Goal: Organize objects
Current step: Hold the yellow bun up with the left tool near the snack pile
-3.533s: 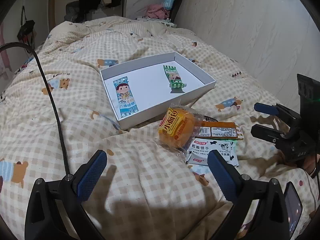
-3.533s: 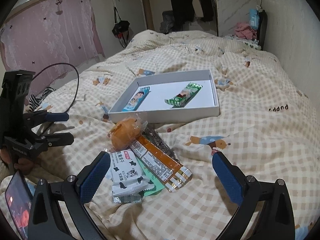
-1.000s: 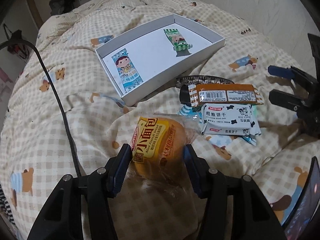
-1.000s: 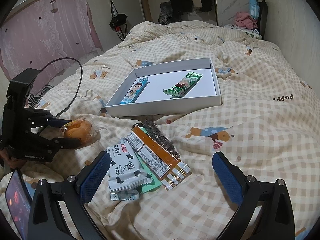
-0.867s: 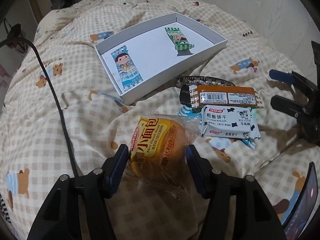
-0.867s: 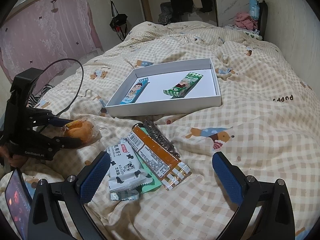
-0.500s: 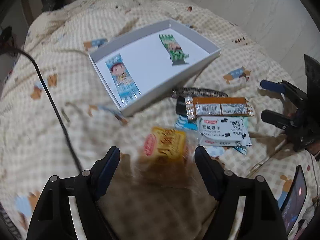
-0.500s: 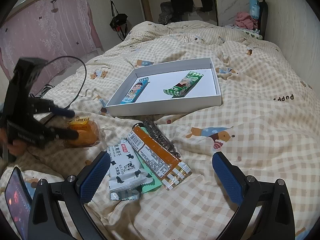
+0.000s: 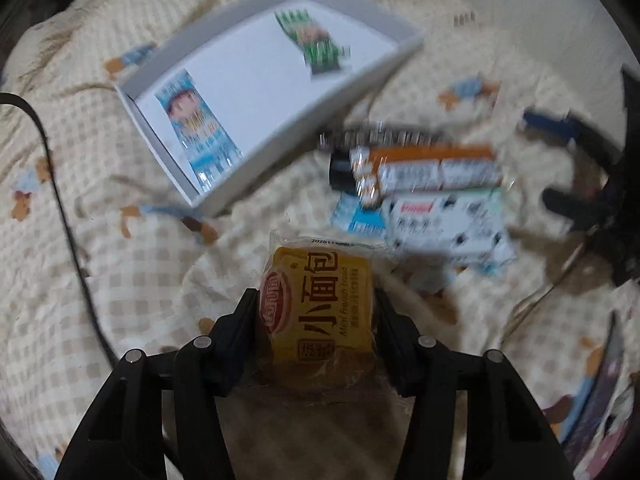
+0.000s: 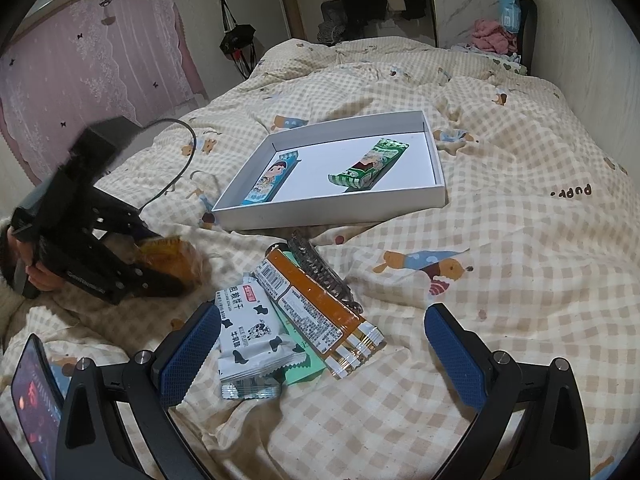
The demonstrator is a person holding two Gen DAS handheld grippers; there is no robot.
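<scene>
A yellow mini bread pack (image 9: 320,304) sits between the fingers of my left gripper (image 9: 316,296), whose jaws are closing and press on its sides. From the right wrist view that left gripper (image 10: 160,264) holds the bread pack (image 10: 176,254) low over the quilt, left of the snack pile. The white box (image 10: 332,210) holds a blue snack (image 10: 272,178) and a green snack (image 10: 370,166). An orange bar (image 10: 316,304) and a cow-print biscuit pack (image 10: 252,332) lie in front of my right gripper (image 10: 322,320), which stands open and grips nothing.
A dark ridged pack (image 10: 316,268) and a mint-green pack (image 10: 304,356) lie under the pile. A black cable (image 9: 68,220) runs over the checked quilt at left. A phone (image 10: 36,392) is mounted by the right gripper. The wall bounds the bed on the right.
The left jaws spread wider around the bread pack half a second ago and have closed on it again. The left gripper shifted and tipped further down. The right gripper stayed still.
</scene>
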